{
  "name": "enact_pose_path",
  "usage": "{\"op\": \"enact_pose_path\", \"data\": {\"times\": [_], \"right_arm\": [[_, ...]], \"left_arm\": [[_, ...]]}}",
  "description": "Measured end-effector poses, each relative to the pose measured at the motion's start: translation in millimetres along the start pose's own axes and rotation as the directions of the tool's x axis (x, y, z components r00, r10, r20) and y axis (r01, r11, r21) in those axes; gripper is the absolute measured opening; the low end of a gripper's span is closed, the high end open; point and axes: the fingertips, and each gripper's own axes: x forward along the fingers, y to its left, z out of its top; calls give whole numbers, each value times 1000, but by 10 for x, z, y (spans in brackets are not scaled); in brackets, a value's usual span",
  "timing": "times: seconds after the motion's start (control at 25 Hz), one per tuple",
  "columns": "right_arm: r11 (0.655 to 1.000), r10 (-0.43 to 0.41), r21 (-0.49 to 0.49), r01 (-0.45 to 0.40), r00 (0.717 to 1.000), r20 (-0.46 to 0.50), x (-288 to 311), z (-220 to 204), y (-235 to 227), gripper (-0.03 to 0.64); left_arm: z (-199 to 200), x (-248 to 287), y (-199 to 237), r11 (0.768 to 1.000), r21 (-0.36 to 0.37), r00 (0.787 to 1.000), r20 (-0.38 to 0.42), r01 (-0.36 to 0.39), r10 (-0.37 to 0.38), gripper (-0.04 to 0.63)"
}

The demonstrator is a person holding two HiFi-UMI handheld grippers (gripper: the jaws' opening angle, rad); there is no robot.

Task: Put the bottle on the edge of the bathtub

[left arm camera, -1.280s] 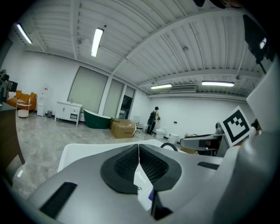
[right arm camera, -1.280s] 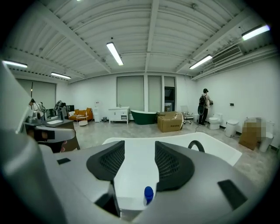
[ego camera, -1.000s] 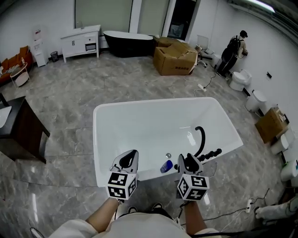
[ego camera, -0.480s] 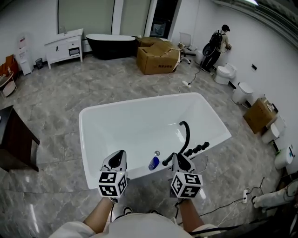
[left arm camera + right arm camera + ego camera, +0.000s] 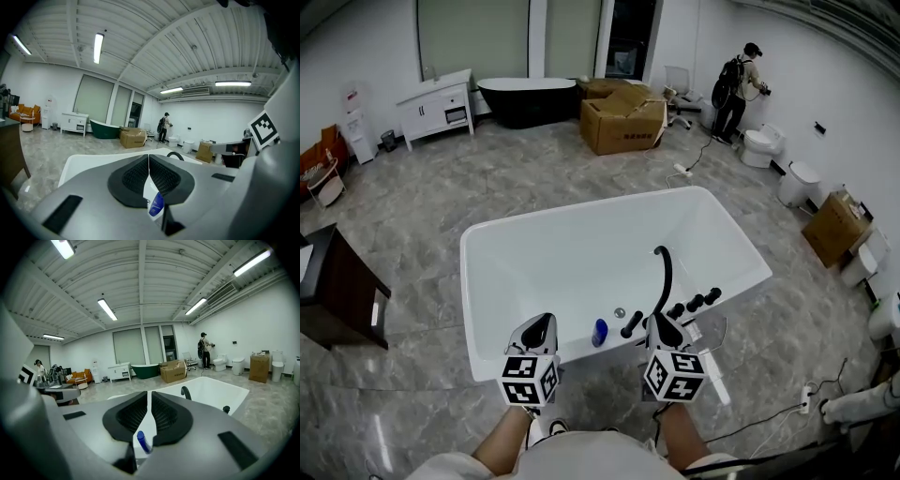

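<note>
A small blue bottle [image 5: 599,332] rests inside the white bathtub [image 5: 487,234], close to its near wall and beside the drain [image 5: 620,312]. My left gripper [image 5: 546,321] hovers over the near rim to the bottle's left, with its jaws together and nothing between them. To the bottle's right is my right gripper [image 5: 659,319]; its jaws have just been closing and hold nothing. The bottle [image 5: 156,205] shows below the left gripper [image 5: 149,157]. Its blue cap [image 5: 143,442] shows below the right gripper [image 5: 149,394].
A black curved faucet [image 5: 661,272] and black knobs [image 5: 698,302] stand on the tub's right rim. Cardboard boxes [image 5: 623,117], a dark tub [image 5: 525,98] and a white cabinet [image 5: 436,105] are at the back. A person [image 5: 736,84] stands by toilets [image 5: 761,145]. A cable [image 5: 787,408] lies on the floor.
The head view has shifted, so the tub sits further left. Both grippers have moved a little along the near rim. The bottle stays inside the tub between them.
</note>
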Motion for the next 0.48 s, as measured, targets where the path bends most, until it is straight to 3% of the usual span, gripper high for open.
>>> {"op": "enact_pose_path", "data": {"times": [0.48], "right_arm": [[997,73,36,-72,997,-15,19,-39,-325,43]], "left_arm": [[-51,-74,-196,995,7,995,-6,-95,95,20]]}}
